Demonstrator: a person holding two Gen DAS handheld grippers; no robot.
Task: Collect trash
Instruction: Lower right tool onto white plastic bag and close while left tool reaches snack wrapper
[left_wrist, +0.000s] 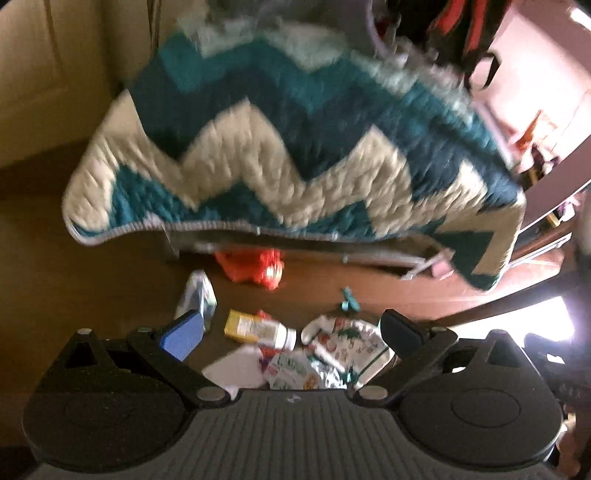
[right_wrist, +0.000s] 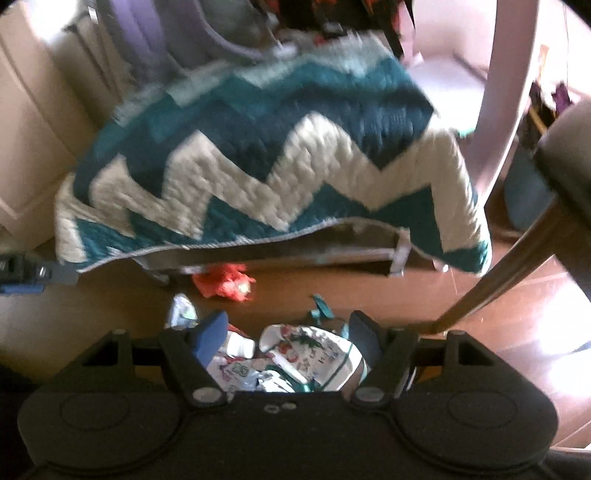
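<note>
While both claws, left (left_wrist: 291, 332) and right (right_wrist: 288, 332), gape unclenched over floor litter (left_wrist: 325, 354), a zigzag quilt (left_wrist: 288, 147) overhangs an orange wrapper (left_wrist: 258, 267).

1. The left wrist view looks forward and down past the left tool (left_wrist: 291, 328) at the brown floor (left_wrist: 92, 288), from close above it
2. The right wrist view faces the same way past the right tool (right_wrist: 288, 332), set slightly further right
3. Both share the zigzag quilt (left_wrist: 280, 155) (right_wrist: 266, 162), the orange wrapper (left_wrist: 258, 269) (right_wrist: 225, 282) and the printed bag (left_wrist: 340, 350) (right_wrist: 303, 350)
</note>
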